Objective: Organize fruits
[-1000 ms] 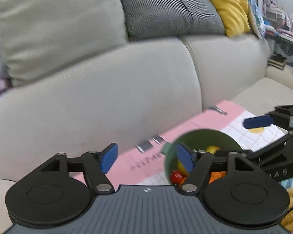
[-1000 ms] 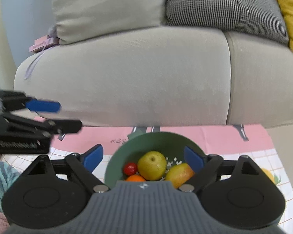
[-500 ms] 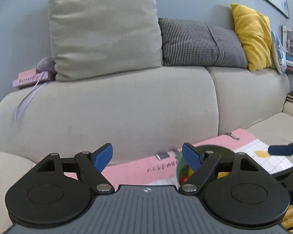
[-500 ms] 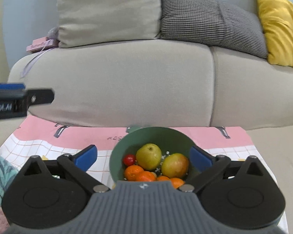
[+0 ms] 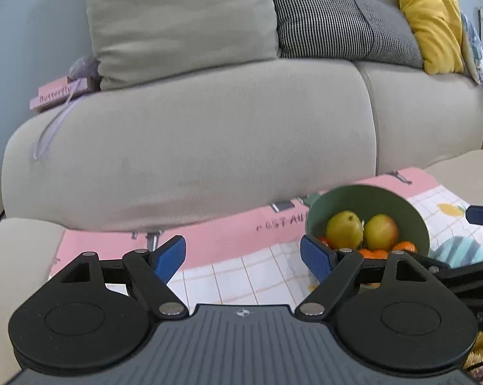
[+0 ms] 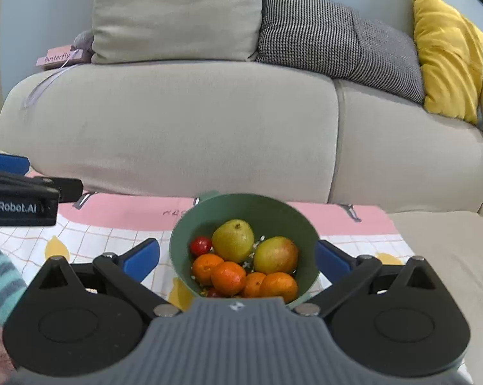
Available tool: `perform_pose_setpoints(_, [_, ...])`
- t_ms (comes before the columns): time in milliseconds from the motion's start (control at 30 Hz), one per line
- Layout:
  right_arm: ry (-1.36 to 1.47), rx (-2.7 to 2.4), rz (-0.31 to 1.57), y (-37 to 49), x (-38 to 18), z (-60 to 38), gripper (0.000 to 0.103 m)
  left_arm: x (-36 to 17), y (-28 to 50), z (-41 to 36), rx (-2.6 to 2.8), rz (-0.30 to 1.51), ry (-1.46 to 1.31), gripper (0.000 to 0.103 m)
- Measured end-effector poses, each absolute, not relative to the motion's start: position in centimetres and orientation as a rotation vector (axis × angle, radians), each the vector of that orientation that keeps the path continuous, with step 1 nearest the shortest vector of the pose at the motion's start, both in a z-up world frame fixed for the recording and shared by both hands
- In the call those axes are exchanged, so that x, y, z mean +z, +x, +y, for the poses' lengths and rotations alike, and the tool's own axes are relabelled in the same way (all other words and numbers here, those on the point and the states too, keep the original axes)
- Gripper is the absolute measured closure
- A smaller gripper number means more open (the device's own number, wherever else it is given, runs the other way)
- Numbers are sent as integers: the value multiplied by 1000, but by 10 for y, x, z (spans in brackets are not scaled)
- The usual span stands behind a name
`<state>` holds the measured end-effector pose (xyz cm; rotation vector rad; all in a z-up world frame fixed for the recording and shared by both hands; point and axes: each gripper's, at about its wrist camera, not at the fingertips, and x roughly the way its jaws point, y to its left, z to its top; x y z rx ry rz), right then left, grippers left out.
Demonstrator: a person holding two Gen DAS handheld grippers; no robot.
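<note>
A green bowl (image 6: 241, 207) is sitting on a pink and white checked cloth (image 6: 119, 221) spread over the seat of a beige sofa (image 6: 177, 128). Inside the bowl, a green pear (image 6: 233, 240) is lying at the far side, with a yellow-red mango (image 6: 276, 255) just to its right, the two nearly touching. At least four oranges (image 6: 228, 277) are crowding the near part of the bowl, touching one another, and one red tomato (image 6: 200, 245) is sitting at the left, just beside the pear; a second red fruit is peeking out under the oranges, too hidden to name.

The right gripper (image 6: 238, 258) is hovering over the bowl with its jaws spread wide, one blue pad on each side of the bowl and neither pressing on it; the jaws have just been opening, and only the bowl is standing between them. The left gripper (image 5: 243, 258) is hanging to the left of the bowl, over bare cloth, its jaws also wide and gripping nothing, having just been opening too. Its right pad is showing just in front of the bowl's left rim.

Three cushions are leaning on the sofa back: a beige one (image 6: 177, 12) at the left, a checked one (image 6: 331, 35) in the middle and a yellow one (image 6: 446, 54) at the right. One pink box (image 6: 58, 57) is resting left of the beige cushion.
</note>
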<state>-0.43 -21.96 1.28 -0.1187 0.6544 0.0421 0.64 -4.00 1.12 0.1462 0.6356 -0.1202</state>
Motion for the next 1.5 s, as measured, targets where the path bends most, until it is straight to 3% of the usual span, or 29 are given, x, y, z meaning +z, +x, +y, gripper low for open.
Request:
perform_pose_setpoints(500, [-79, 29, 765, 11, -6, -226, 4, -15, 19, -46, -157, 784, 166, 8])
perform_pose_setpoints(1500, [-116, 96, 728, 5, -2, -218, 4, -11, 19, -42, -145, 801, 141, 8])
